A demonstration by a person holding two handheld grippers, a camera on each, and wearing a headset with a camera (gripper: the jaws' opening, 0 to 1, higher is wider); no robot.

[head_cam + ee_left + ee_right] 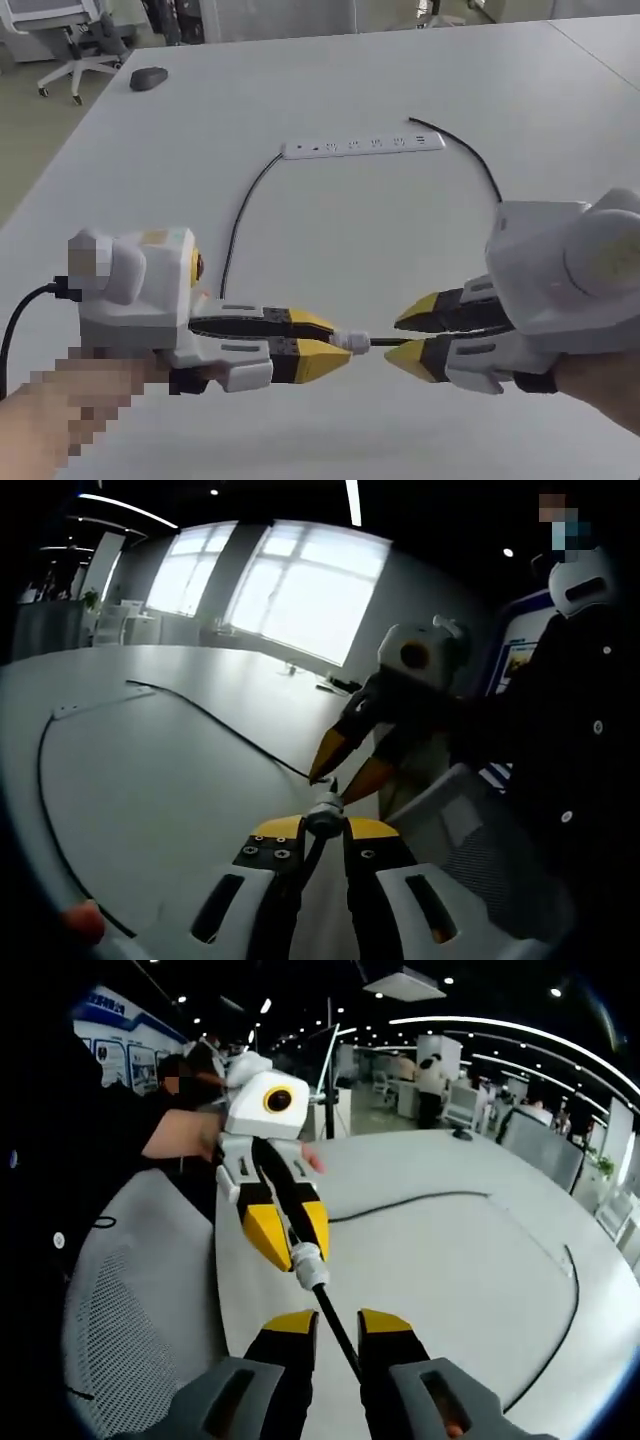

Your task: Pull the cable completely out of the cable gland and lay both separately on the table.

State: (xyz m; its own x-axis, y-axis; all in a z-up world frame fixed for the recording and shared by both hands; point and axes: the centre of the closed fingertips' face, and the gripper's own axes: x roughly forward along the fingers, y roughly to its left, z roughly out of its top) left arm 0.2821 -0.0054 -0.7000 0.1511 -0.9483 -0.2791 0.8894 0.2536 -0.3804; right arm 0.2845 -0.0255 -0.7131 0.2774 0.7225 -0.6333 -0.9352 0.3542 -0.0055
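In the head view, the left tongs (338,340) are clamping the white cable gland (349,342) at their yellow tips and holding it in the air over the near part of the white counter (350,230). The black cable (385,341) is coming out of the gland's right end and passing between the right tongs (394,340). Their tips are standing a little apart, wider than the cable. Farther off, a power strip (360,146) is lying across the counter, with a black cord (240,215) curving from its left end toward the near side. A mouse (148,78) is sitting at the far left, and an office chair (75,50) is standing beyond that corner.

The left gripper view is looking along its own jaws, which are squeezing the gland between them. The right tongs are facing it from just beyond, tips parted, with a short span of cable between the two tools. Bright windows (300,590) are glowing behind the counter.

In the right gripper view, the cable is rising between that gripper's own jaws with a gap on either side and entering the gland. A black length is lying between the left jaws behind the gland. A hand (190,1135) is gripping the left tool, and a mesh chair back (120,1320) is showing at the near left.
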